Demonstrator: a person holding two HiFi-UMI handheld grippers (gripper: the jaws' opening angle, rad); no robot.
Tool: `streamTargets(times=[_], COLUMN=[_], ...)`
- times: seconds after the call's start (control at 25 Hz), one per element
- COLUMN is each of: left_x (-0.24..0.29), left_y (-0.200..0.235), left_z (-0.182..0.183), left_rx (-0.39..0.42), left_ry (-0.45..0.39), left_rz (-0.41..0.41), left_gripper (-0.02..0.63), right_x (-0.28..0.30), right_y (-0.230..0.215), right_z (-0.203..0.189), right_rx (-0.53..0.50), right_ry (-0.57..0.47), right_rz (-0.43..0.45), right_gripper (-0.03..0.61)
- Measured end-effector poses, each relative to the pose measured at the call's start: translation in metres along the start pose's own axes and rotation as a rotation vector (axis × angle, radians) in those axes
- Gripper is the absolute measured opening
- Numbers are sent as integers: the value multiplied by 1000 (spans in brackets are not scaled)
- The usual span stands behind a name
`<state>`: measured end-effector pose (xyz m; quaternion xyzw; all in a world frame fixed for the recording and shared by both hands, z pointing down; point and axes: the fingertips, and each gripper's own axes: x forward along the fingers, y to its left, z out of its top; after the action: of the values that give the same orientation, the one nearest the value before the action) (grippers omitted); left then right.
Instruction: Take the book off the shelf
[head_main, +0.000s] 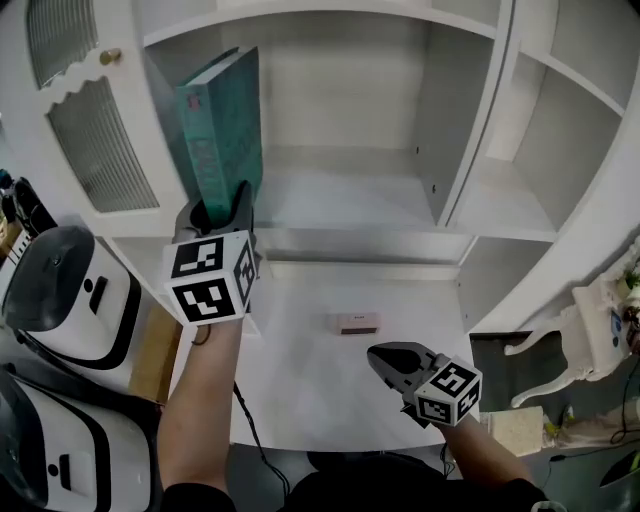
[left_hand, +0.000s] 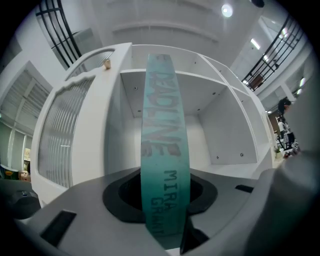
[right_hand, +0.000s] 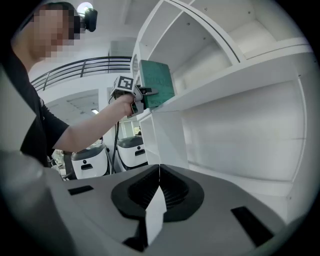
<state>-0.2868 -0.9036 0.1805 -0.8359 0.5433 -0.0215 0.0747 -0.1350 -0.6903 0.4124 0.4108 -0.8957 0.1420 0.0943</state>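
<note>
A teal book (head_main: 220, 120) stands upright at the left end of the white shelf (head_main: 340, 195), leaning a little toward the side wall. My left gripper (head_main: 222, 205) reaches up to its lower front edge. In the left gripper view the printed spine (left_hand: 162, 150) fills the gap between the jaws, and the gripper (left_hand: 162, 200) is shut on it. The right gripper view shows the book (right_hand: 156, 90) from the side with the left gripper (right_hand: 142, 97) on it. My right gripper (head_main: 385, 357) hangs low over the lower ledge, shut (right_hand: 159, 175) with nothing in it.
A small pink block (head_main: 358, 323) lies on the lower white ledge. A cabinet door with a brass knob (head_main: 110, 57) stands to the left of the book. White machines (head_main: 60, 290) stand at the far left, and a white chair (head_main: 590, 340) at the right.
</note>
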Motion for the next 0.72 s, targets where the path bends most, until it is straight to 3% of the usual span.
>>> streamTargets(times=[0.28,0.72], left_x=[-31,-101], left_y=[-33,-108], left_z=[5,27], left_rx=[-21,-69], left_ry=[-40,-83], left_rz=[-77,-102], left_gripper=[153,153], right_x=[-34,-132], right_y=[3,-16], right_z=[2,-9], right_rx=[23,15], right_ry=[-51,-129], right_rz=[-54,-71], right_gripper=[14,14])
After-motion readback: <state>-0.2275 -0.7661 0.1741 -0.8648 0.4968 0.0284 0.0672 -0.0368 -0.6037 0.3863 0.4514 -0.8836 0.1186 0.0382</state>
